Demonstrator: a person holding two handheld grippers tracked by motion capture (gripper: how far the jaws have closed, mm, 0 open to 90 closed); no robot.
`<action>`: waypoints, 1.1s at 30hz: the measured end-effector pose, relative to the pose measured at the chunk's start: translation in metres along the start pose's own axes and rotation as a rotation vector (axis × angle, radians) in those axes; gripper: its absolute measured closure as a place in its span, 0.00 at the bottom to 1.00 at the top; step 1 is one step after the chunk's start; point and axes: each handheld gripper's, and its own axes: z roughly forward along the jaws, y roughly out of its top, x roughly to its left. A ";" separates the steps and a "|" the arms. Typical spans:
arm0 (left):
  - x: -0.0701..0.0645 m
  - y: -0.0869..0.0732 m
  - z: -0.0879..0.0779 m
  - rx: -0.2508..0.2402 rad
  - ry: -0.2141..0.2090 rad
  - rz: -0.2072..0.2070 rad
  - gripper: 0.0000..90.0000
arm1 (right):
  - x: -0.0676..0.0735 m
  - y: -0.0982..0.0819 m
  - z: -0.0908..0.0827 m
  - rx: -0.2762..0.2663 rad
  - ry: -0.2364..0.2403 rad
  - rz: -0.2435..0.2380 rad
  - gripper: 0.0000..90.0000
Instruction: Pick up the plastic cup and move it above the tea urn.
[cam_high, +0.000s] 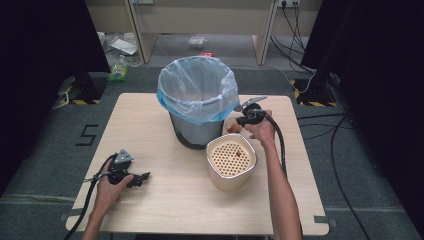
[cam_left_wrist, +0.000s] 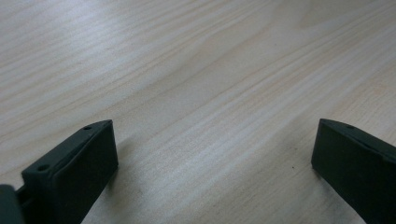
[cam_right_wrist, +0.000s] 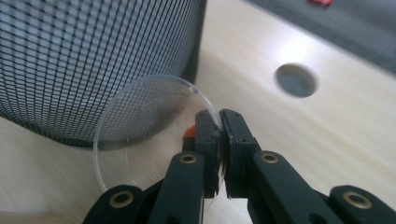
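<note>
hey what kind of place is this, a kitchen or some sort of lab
Probably a lab or recording setup, not a kitchen: black curtains flank a lone wooden table, cables trail over the grey floor, and hazard-taped stand bases sit beside it.

Your right gripper: jaws pinched on the edge of a clear round lid | mesh bin just behind it | round hole in your wooden surface

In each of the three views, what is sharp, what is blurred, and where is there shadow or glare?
High view: the table is evenly lit, its surroundings dark. Left gripper view: wood grain sharp, soft shadows beside the open jaws. Right gripper view: the clear disc is in focus, the mesh bin softer, the table hole blurred.
</note>
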 end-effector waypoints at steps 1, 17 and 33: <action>0.000 0.000 0.000 0.000 0.000 0.000 0.00 | -0.001 0.000 -0.003 -0.010 -0.008 -0.004 0.96; 0.000 0.000 0.000 0.000 0.000 -0.001 0.00 | -0.003 -0.003 -0.084 -0.217 -0.188 -0.083 0.97; 0.000 0.000 0.000 0.000 0.000 -0.001 0.00 | 0.032 -0.009 -0.112 -0.301 -0.248 -0.202 0.96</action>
